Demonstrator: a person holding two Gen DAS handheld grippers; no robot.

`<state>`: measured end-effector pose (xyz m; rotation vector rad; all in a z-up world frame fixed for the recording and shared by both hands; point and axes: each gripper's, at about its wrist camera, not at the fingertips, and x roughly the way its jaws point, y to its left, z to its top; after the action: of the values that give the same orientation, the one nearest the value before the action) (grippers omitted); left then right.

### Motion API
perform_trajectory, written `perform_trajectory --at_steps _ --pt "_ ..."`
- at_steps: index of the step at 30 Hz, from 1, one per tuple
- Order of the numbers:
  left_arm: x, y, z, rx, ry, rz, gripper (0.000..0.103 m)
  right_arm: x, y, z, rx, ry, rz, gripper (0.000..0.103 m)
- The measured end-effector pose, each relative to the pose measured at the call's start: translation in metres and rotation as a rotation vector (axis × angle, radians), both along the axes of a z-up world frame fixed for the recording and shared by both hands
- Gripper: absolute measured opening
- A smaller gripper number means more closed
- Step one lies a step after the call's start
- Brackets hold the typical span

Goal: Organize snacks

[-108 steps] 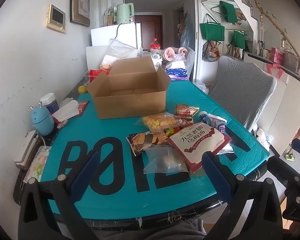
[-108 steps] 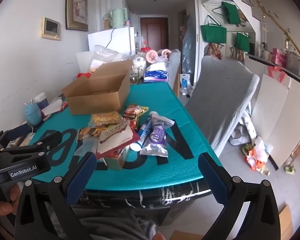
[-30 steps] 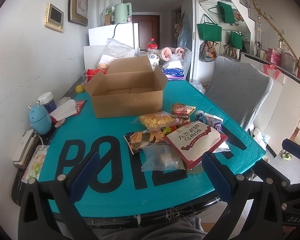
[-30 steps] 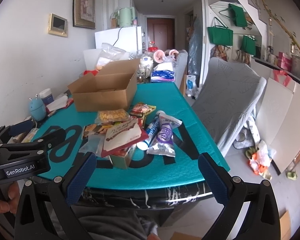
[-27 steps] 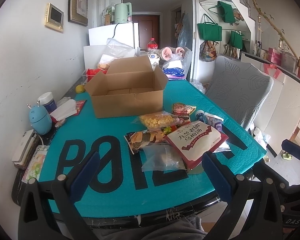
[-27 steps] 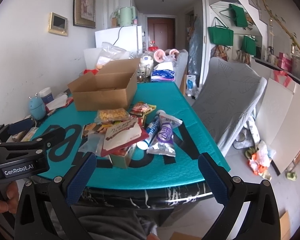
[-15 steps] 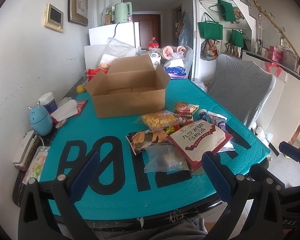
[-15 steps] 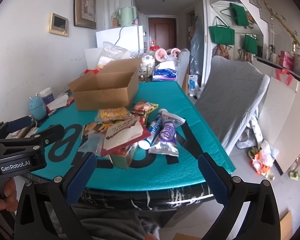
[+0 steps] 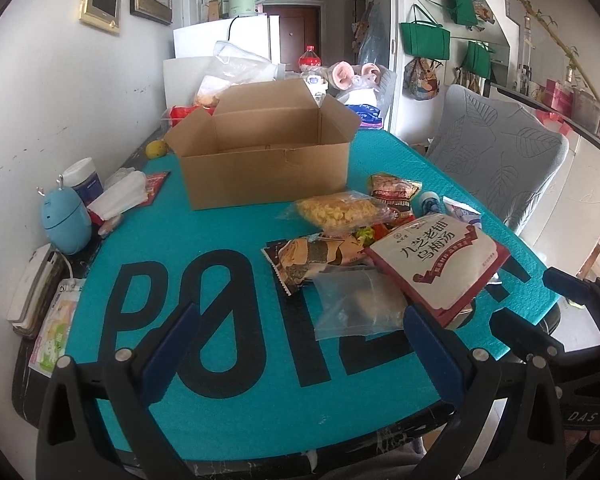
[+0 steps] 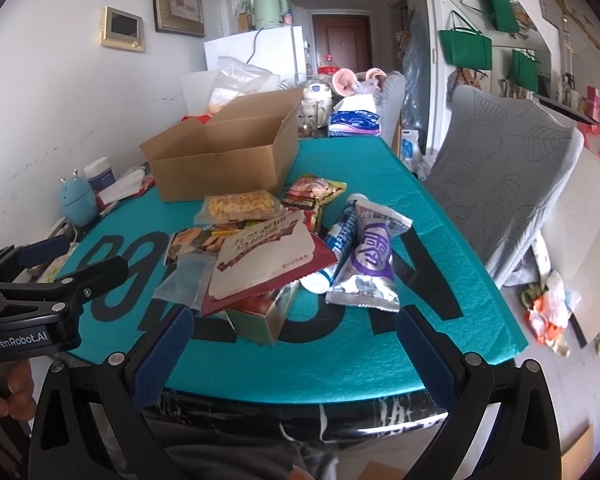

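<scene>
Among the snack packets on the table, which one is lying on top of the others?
The white-and-red pouch with large Chinese characters. It rests tilted across a small box and the clear bag, while the other packets lie beside or under it.

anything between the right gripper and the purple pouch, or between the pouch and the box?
Nothing visible blocks the right gripper, jaws open, from the purple pouch: only bare mat. Toward the box, a blue tube lies against the pouch and a red packet sits beyond it; lifting over should clear both.
</scene>
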<state>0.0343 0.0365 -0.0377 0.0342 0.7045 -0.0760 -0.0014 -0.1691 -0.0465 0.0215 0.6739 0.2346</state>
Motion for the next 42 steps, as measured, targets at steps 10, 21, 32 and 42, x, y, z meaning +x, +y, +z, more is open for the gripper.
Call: perform_trajectory --at_steps 10,21,32,42 --pt "0.027 0.021 -0.004 0.036 0.045 0.055 0.103 0.051 0.025 0.000 -0.072 0.030 0.016 0.103" --pt "0.048 0.032 -0.007 0.055 0.050 0.053 0.103 0.096 0.063 -0.017 -0.293 0.139 0.122 0.103" --pt "0.058 0.027 -0.015 -0.019 0.081 -0.020 0.103 0.097 0.054 -0.028 -0.290 0.177 0.152 0.083" --pt "0.064 0.007 -0.020 -0.105 0.125 -0.101 0.103 0.085 0.018 -0.003 -0.063 0.074 0.100 0.037"
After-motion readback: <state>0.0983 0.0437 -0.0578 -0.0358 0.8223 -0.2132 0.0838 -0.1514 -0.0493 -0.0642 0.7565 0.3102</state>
